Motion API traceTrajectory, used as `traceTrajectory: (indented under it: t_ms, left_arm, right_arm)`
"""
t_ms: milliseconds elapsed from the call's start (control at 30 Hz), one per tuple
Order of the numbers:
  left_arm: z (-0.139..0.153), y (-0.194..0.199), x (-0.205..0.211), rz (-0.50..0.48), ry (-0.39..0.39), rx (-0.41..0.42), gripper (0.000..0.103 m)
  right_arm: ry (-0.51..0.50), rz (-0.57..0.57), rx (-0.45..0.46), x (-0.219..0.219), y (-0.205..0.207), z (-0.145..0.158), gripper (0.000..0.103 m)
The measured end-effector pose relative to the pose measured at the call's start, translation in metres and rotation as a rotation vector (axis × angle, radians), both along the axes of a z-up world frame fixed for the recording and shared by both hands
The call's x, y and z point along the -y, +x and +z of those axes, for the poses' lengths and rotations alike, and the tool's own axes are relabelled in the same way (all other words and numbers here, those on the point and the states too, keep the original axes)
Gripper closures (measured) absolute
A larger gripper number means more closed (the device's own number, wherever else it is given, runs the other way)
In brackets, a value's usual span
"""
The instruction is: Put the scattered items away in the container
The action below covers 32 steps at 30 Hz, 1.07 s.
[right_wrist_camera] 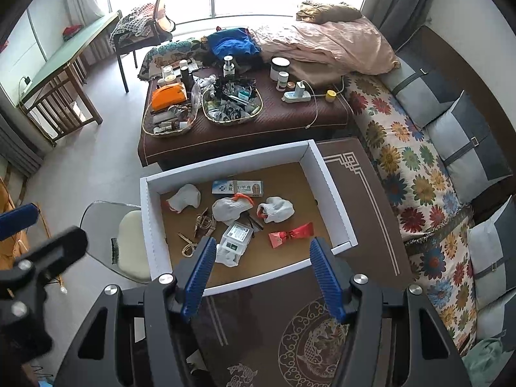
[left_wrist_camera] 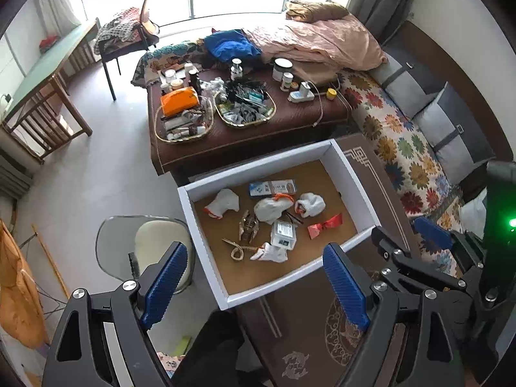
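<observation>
The white box sits on the brown patterned bench, toward its far left corner, and the small things lie inside it on the cardboard floor: three balled white socks, a blue-and-white carton, a clear plastic case, a red wrapper, a hair clip and scissors. No loose item shows on the bench around the box. The left claw hangs released and empty above the box's near edge, the contents just ahead of its fingers. The right claw hangs beside it, likewise spread wide and holding nothing, over the same near edge, with the plastic case and a sock closest to it.

As I judge it, the scattered items already lie in the container as the task wants. Whether more is meant to go in, such as the clutter on the farther brown bench, the views do not settle.
</observation>
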<state>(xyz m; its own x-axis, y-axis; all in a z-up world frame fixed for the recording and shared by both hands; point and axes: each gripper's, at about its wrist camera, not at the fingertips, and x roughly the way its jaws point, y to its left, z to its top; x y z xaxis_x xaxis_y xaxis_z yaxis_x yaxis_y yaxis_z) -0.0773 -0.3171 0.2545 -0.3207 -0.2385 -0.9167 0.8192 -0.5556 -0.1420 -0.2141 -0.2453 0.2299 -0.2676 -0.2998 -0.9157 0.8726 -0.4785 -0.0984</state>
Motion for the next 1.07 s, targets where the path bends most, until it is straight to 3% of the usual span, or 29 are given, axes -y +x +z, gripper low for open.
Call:
traceTrajectory:
  t_ms: [533,833,967,1067]
  left_arm:
    - [0.007,0.004,0.01,0.025,0.151,-0.178,0.017]
    - [0.014,-0.006,0.003,-0.04,0.109,-0.144,0.017]
    - [0.01,-0.005,0.005,-0.055,0.143,-0.162,0.017]
    - [0.016,-0.003,0.0,-0.075,0.108,-0.186,0.017]
  right_arm:
    - [-0.003,-0.029,0.018,-0.004,-0.015,-0.009,0.041]
    - [-0.013,-0.035,0.019,-0.002,-0.017,-0.01,0.041]
    - [-0.018,-0.035,0.02,0.001,-0.018,-0.009,0.041]
    - [-0.023,-0.036,0.022,0.003,-0.018,-0.01,0.041]
